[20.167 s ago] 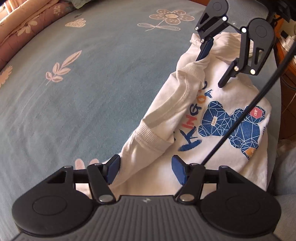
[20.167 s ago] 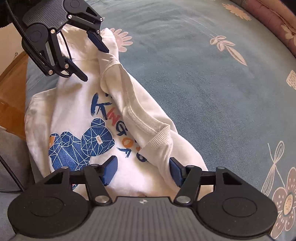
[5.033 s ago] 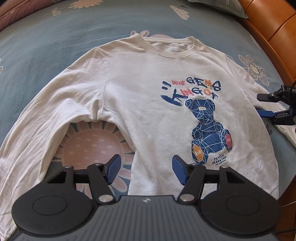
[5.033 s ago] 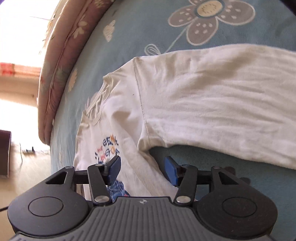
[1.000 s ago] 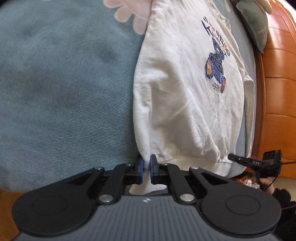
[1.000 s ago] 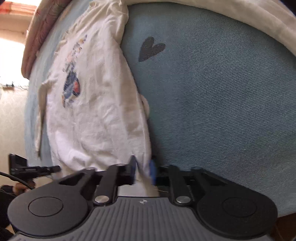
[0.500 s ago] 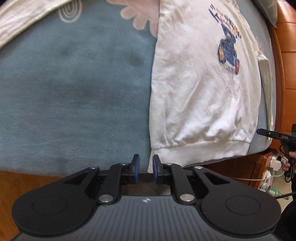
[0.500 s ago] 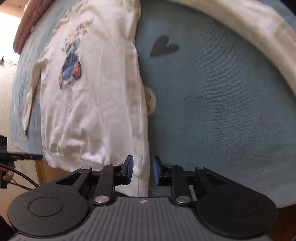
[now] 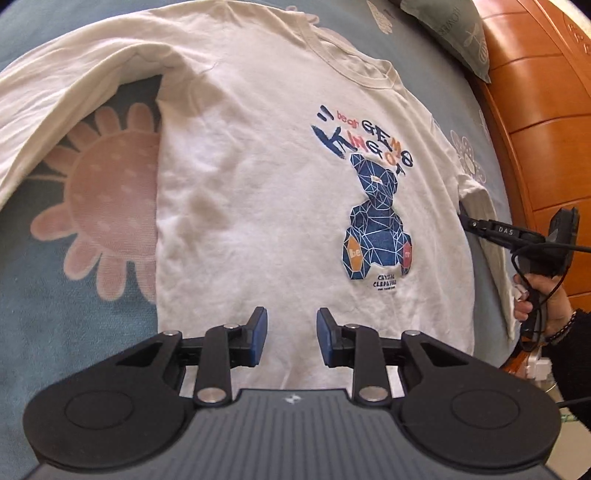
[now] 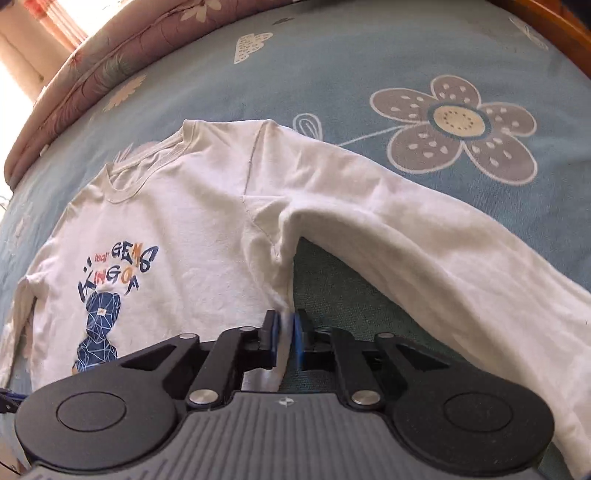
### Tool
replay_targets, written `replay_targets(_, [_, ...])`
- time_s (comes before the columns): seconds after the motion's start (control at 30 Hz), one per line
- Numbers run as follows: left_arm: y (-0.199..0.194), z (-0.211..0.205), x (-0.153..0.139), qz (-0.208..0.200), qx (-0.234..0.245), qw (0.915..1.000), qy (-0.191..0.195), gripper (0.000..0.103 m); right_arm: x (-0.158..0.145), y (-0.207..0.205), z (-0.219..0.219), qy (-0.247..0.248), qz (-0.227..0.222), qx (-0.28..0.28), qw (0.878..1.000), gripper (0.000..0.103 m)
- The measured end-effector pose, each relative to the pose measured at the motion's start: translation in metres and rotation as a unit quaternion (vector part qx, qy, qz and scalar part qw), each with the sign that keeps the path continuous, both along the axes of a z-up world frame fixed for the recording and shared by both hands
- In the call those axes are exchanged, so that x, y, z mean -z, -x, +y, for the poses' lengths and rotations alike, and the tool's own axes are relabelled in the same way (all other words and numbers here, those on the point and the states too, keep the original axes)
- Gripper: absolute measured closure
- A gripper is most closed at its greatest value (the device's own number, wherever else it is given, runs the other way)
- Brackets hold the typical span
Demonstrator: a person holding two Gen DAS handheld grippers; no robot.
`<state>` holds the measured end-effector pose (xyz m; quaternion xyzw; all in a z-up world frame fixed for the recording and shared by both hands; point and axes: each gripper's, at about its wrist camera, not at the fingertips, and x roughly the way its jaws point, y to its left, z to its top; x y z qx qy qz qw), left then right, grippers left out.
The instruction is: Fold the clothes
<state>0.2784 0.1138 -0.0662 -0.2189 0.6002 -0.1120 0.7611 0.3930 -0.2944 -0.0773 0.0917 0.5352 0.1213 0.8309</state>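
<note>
A white long-sleeve shirt (image 9: 258, 166) with a blue bear print lies flat, front up, on the blue flowered bedspread (image 9: 55, 295). My left gripper (image 9: 290, 334) hovers over the shirt's lower body. Its jaws are opening, and nothing is between the pads. In the right wrist view the shirt (image 10: 192, 229) has one sleeve (image 10: 443, 240) stretched out to the right. My right gripper (image 10: 286, 339) is shut on the shirt's side edge just below the armpit, with white cloth showing between the pads. In the left wrist view, the right gripper (image 9: 480, 224) reaches in at the shirt's right side.
A hand (image 9: 546, 295) in a dark sleeve holds the right gripper at the bed's right edge. An orange wooden headboard (image 9: 546, 110) and a grey pillow (image 9: 450, 33) lie beyond the shirt. A pink quilt (image 10: 110, 55) borders the far side of the bed.
Both grippers let go of the hem corners. The left one moved over the shirt's body and widened its jaws. The right one moved up the side edge and shut again.
</note>
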Motion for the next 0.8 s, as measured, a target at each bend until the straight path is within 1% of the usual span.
replay_targets(0.03, [-0.001,-0.004,-0.003,-0.007,0.016,0.9997,-0.019,0.074,-0.003,0.001,0.005,0.031,-0.011,-0.009,0.999,0.096])
replay_targets(0.07, [-0.001,-0.007,-0.004,-0.013,0.033,0.9987,-0.037,0.071,-0.005,0.001,0.007,0.049,-0.018,-0.012,0.999,0.096])
replay_targets(0.13, [-0.004,-0.011,-0.003,-0.014,0.065,0.9955,-0.068,0.067,-0.007,-0.004,0.004,0.063,-0.023,-0.007,0.998,0.096])
replay_targets(0.17, [-0.004,-0.013,0.0,-0.009,0.08,0.9934,-0.082,0.066,-0.009,-0.007,0.003,0.07,-0.026,-0.004,0.997,0.095])
replay_targets(0.23, [-0.001,-0.017,-0.002,-0.011,0.107,0.9888,-0.103,0.066,-0.017,-0.003,0.004,0.072,-0.03,-0.012,0.997,0.092])
replay_targets(0.27, [0.001,-0.019,-0.005,-0.016,0.116,0.9866,-0.113,0.067,-0.023,0.004,0.005,0.067,-0.032,-0.021,0.997,0.089])
replay_targets(0.3, [0.003,-0.022,-0.009,-0.024,0.125,0.9842,-0.123,0.067,-0.029,0.011,0.007,0.062,-0.034,-0.029,0.997,0.084])
replay_targets(0.33, [0.005,-0.026,-0.013,-0.04,0.138,0.9809,-0.131,0.067,-0.035,0.019,0.009,0.054,-0.035,-0.041,0.997,0.081])
replay_targets(0.4, [0.009,-0.041,-0.017,-0.078,0.18,0.9697,-0.146,0.067,-0.039,0.04,0.026,0.037,-0.039,-0.09,0.995,0.065])
replay_targets(0.47, [0.015,-0.061,-0.013,-0.108,0.242,0.949,-0.171,0.066,-0.034,0.06,0.05,0.045,-0.039,-0.158,0.986,0.06])
replay_targets(0.53, [0.028,-0.072,-0.006,-0.126,0.303,0.9225,-0.204,0.065,-0.024,0.08,0.073,0.063,-0.037,-0.222,0.972,0.058])
replay_targets(0.57, [0.038,-0.07,-0.003,-0.134,0.32,0.9118,-0.22,0.062,-0.017,0.09,0.077,0.078,-0.033,-0.246,0.966,0.058])
replay_targets(0.6, [0.047,-0.066,-0.001,-0.135,0.331,0.9048,-0.232,0.058,-0.011,0.102,0.08,0.096,-0.029,-0.271,0.957,0.056])
replay_targets(0.63, [0.055,-0.057,0.0,-0.119,0.328,0.9074,-0.233,0.053,-0.006,0.114,0.077,0.109,-0.024,-0.287,0.951,0.054])
replay_targets(0.67, [0.062,-0.048,0.001,-0.103,0.326,0.9098,-0.235,0.05,-0.003,0.126,0.071,0.118,-0.016,-0.297,0.948,0.045])
replay_targets(0.7, [0.071,-0.042,0.001,-0.087,0.325,0.9118,-0.235,0.049,-0.001,0.138,0.063,0.121,-0.01,-0.303,0.945,0.036])
replay_targets(0.73, [0.078,-0.037,0.0,-0.07,0.325,0.9121,-0.239,0.048,-0.002,0.147,0.056,0.126,-0.002,-0.308,0.943,0.032])
replay_targets(0.77, [0.082,-0.035,-0.002,-0.053,0.328,0.9096,-0.249,0.05,-0.002,0.156,0.051,0.136,0.008,-0.314,0.94,0.029])
replay_targets(0.8, [0.083,-0.036,-0.006,-0.046,0.33,0.9089,-0.251,0.052,-0.004,0.162,0.05,0.139,0.011,-0.32,0.937,0.029])
